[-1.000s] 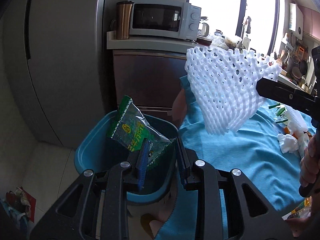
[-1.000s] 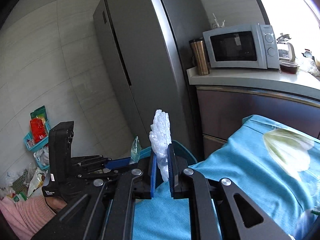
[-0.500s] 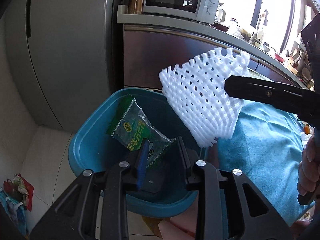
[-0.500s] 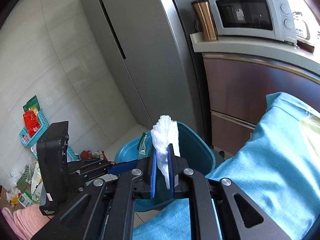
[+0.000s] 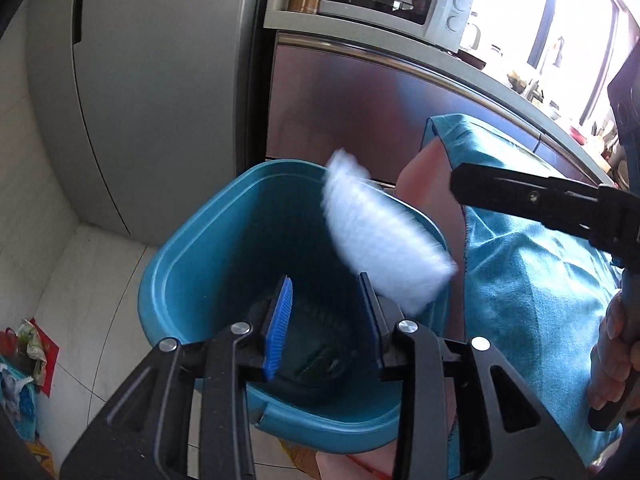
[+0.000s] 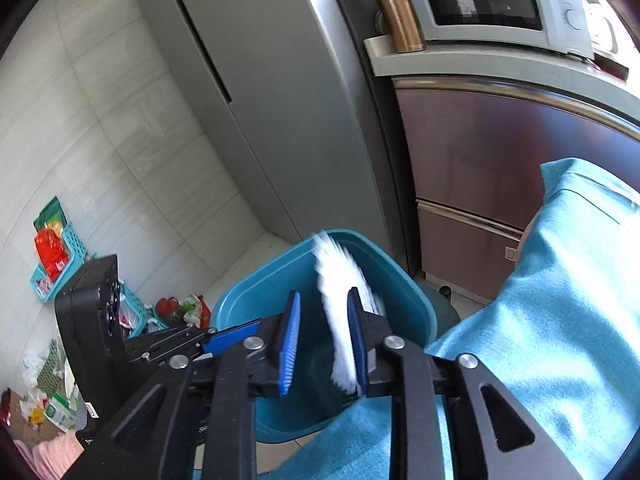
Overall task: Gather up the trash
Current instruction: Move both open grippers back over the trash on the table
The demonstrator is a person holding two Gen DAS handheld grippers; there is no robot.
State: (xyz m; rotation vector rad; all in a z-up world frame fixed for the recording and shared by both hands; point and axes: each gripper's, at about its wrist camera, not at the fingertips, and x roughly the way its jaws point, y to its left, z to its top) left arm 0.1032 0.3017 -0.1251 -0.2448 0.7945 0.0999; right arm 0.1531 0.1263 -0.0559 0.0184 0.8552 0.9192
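White foam net (image 6: 340,304): motion-blurred, over the mouth of the bin, between the right gripper's pads; it lies against the right-hand pad, clear of the left-hand one.

Right gripper (image 6: 322,332): jaws apart and opening, net between them, not pinched. In the left wrist view the net (image 5: 380,236) is seen away from the gripper's black finger (image 5: 532,196).

Teal bin (image 5: 192,264): open-topped, on the tiled floor (image 5: 92,280) beside the cloth-covered table. A green wrapper (image 5: 316,360) lies dimly at the bottom.

Left gripper (image 5: 326,320): jaws apart and opening, nothing between the 2 blue pads, held over the bin's interior.

Teal cloth (image 6: 560,288): hangs over the table edge, touching the bin's rim.

Surroundings: grey refrigerator (image 6: 256,92), brown cabinet (image 6: 500,152), microwave (image 6: 492,0), copper tumbler (image 6: 394,10) on the counter.
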